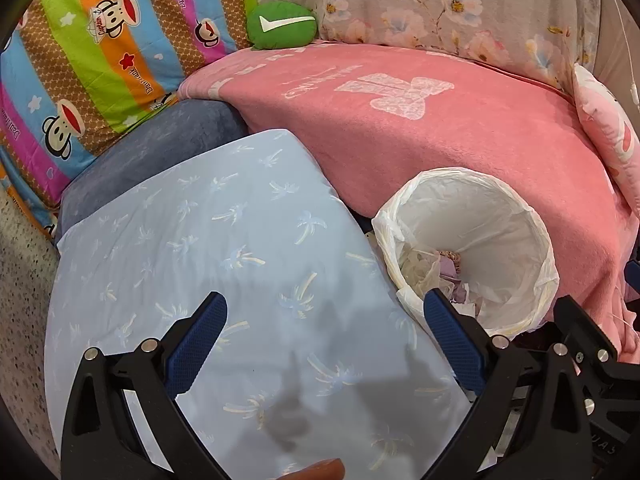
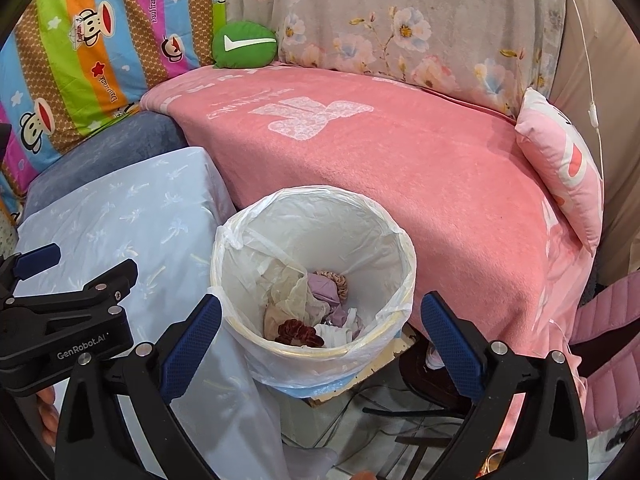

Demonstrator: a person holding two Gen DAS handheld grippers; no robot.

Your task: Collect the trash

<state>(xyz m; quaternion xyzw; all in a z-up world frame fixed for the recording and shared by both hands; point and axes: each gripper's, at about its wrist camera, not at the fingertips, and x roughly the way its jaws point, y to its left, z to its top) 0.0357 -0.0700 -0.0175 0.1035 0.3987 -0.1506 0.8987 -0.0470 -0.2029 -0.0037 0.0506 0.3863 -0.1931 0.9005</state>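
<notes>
A white trash bin lined with a white plastic bag stands between a light blue cushion and a pink blanket. It holds crumpled trash: clear plastic, lilac scraps, a dark red scrunchie. My right gripper is open and empty, its jaws wide either side of the bin, above it. My left gripper is open and empty above the light blue cushion, with the bin at its right. The left gripper also shows in the right wrist view.
A pink blanket covers the seat behind the bin. A green cushion, a striped cartoon quilt, a floral pillow and a pink pillow lie around it. Cables and a dark stand sit below the bin.
</notes>
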